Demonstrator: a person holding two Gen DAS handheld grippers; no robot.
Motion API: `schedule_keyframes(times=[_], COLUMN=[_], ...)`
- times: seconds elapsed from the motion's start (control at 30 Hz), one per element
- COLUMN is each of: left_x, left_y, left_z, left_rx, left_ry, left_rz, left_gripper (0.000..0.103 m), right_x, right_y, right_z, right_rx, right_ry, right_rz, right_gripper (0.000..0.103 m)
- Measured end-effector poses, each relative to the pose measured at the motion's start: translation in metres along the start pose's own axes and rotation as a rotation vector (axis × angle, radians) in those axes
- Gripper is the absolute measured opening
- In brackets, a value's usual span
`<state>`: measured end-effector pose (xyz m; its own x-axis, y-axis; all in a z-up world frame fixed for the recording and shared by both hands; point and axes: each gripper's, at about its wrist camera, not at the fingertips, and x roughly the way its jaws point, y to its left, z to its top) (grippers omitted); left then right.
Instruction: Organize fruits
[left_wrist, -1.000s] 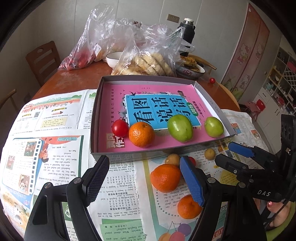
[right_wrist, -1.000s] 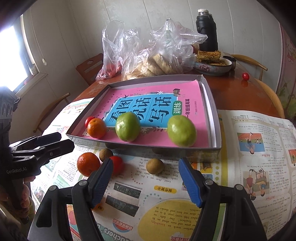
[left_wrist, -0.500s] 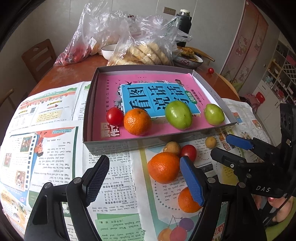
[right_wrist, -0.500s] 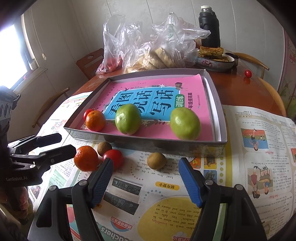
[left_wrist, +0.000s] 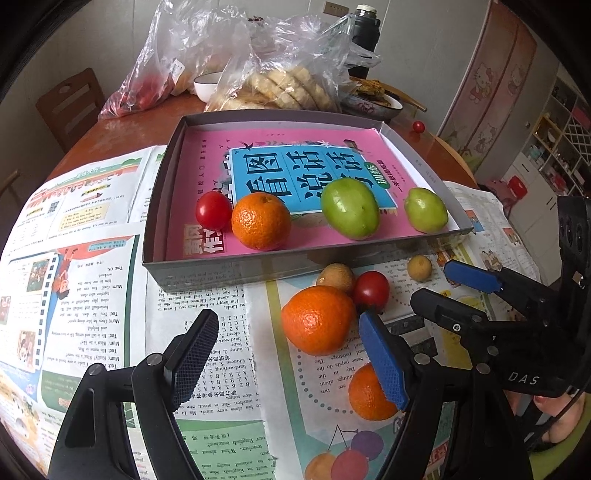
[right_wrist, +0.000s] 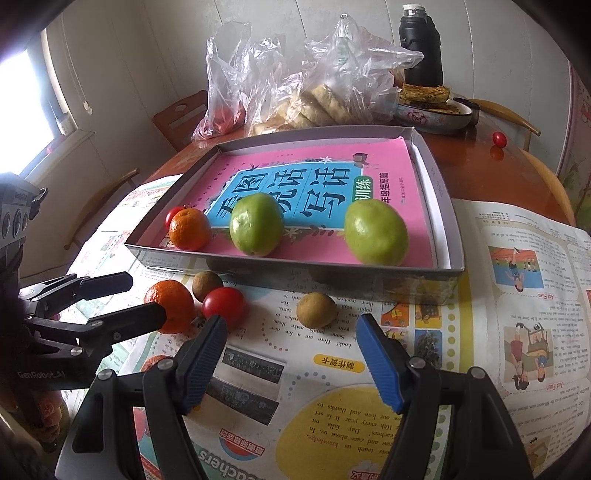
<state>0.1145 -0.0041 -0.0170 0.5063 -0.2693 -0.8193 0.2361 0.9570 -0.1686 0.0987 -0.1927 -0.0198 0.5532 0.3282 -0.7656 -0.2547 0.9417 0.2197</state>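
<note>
Left wrist view: left gripper (left_wrist: 290, 356) spread and empty over loose orange (left_wrist: 318, 319), which touches a cherry tomato (left_wrist: 371, 290) outside the tray (left_wrist: 258, 267); closing off-centre risks knocking both rolling; right gripper (right_wrist: 291, 360) spread too.

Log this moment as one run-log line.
left gripper: open, empty | right gripper: open, empty | tray: four fruits | newspaper: loose fruits

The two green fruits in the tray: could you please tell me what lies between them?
Nothing; between the green fruits only the pink book cover shows, in the right wrist view.
</note>
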Motion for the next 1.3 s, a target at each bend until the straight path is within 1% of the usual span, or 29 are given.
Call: schedule_keyframes(times=[0.13,0.4,0.6,0.73,0.9,1.03,1.3], left_x=[0.002,0.005,0.005,0.001,-0.005,-0.007,0.002], left_y=[-0.001,-0.006,-0.002,0.006,0.021,0.025,0.007], left_z=[0.0,0.0,0.0,0.001,0.002,0.002,0.001], left_rx=[-0.009,0.009,-0.004,-0.008,-0.028,-0.032,0.014], left_ry=[0.003,0.005,0.008,0.0,-0.014,-0.014,0.009], left_rz=[-0.019,-0.026,-0.032,-0.02,-0.015,-0.014,-0.047], left_gripper=[0.08,0.08,0.08,0.08,0.08,0.08,0.08], right_x=[0.001,0.004,0.006,0.004,-0.001,0.0,0.009], right_y=[-0.001,-0.003,-0.002,-0.005,-0.013,-0.018,-0.01], right_z=[0.0,-0.001,0.0,0.001,0.002,0.0,0.001], right_rx=[0.001,-0.004,-0.015,-0.011,0.001,0.01,-0.03], right_ry=[0.003,0.005,0.006,0.003,-0.006,-0.003,0.007], right_rz=[-0.002,-0.005,-0.001,0.004,-0.013,-0.02,-0.017], right_gripper=[0.072,0.072,0.072,0.072,0.072,0.072,0.059])
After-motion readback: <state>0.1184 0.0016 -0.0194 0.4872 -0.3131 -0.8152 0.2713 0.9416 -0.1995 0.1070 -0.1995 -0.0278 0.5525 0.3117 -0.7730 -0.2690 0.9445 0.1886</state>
